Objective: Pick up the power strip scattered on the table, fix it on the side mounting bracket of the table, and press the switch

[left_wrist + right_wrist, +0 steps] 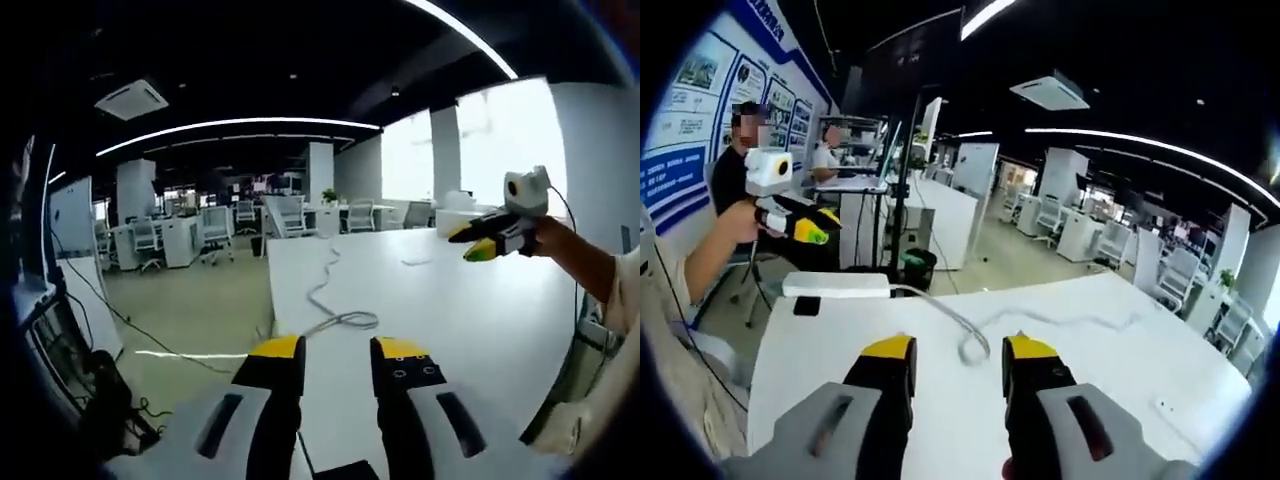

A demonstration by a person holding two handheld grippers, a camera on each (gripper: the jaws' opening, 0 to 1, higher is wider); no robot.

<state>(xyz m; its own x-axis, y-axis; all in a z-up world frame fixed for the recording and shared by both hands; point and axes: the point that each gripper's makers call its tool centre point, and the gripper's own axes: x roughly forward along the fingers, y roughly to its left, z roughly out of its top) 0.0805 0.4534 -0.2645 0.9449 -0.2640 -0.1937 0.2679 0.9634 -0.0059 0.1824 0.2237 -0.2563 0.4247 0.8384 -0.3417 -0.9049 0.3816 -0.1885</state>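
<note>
Table (pixel 1110 330): flat, matte white top, smooth, rounded edge. Power strip (pixel 836 285): long white plastic bar lying flat near the table's far edge in the right gripper view, a small dark flat thing (pixel 807 306) just beside it on the table. White cable (pixel 975 335) runs off the strip's end, makes a loop on the table, then snakes away across the top; same cable (pixel 335 300) in the left gripper view, wavy line ending in a loop near the table edge.

Left gripper (pixel 337 352): grey body, black jaws with yellow tips, jaws apart, nothing between them, held low over the table edge pointing along the cable. In the right gripper view it hangs in the air near the strip, off the table, held in a hand (pixel 738 222) with a bare forearm.

Right gripper (pixel 952 352): same build, jaws apart, empty, above the table aimed at the cable loop. In the left gripper view it is raised above the table, tips close together from that angle.

Office desks and chairs (pixel 215 230) beyond the table.
</note>
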